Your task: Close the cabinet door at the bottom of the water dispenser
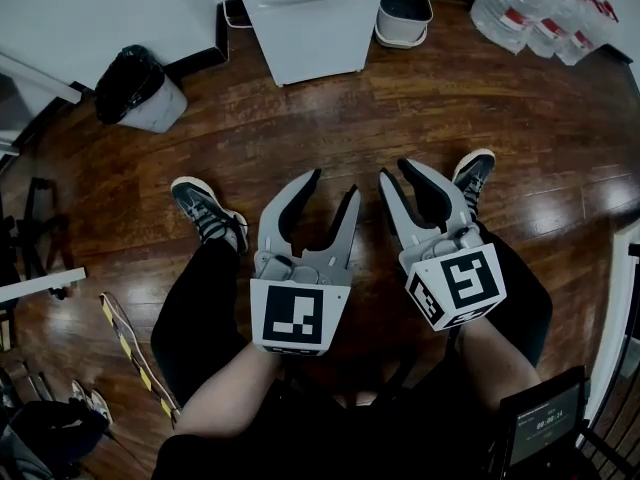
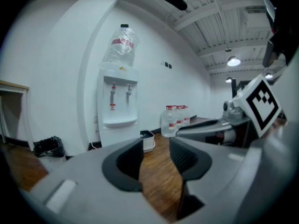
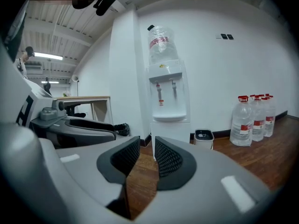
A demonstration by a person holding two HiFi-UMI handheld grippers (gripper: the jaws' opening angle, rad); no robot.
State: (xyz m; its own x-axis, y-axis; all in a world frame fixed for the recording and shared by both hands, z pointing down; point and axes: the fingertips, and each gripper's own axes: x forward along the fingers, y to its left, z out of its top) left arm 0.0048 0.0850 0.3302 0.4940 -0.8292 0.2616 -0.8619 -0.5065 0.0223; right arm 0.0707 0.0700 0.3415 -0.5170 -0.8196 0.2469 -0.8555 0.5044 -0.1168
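The white water dispenser (image 1: 310,28) stands against the far wall with a bottle on top (image 3: 160,43). Its lower cabinet front (image 3: 174,130) shows as a flat white face, and I see no door leaf swung out from it. Both grippers hang over the wooden floor, well short of the dispenser and pointing at it. My left gripper (image 1: 330,188) is open and holds nothing. My right gripper (image 1: 396,172) has only a narrow gap between its pads (image 3: 168,158), with nothing in it. In the left gripper view the dispenser (image 2: 119,108) stands beyond the gripper (image 2: 156,147).
A small white bin (image 1: 404,13) sits right of the dispenser, and several large water bottles (image 1: 540,8) stand further right. A bin with a black bag (image 1: 135,90) is to the left. A desk (image 3: 88,98) stands at the left wall. My shoes (image 1: 207,211) flank the grippers.
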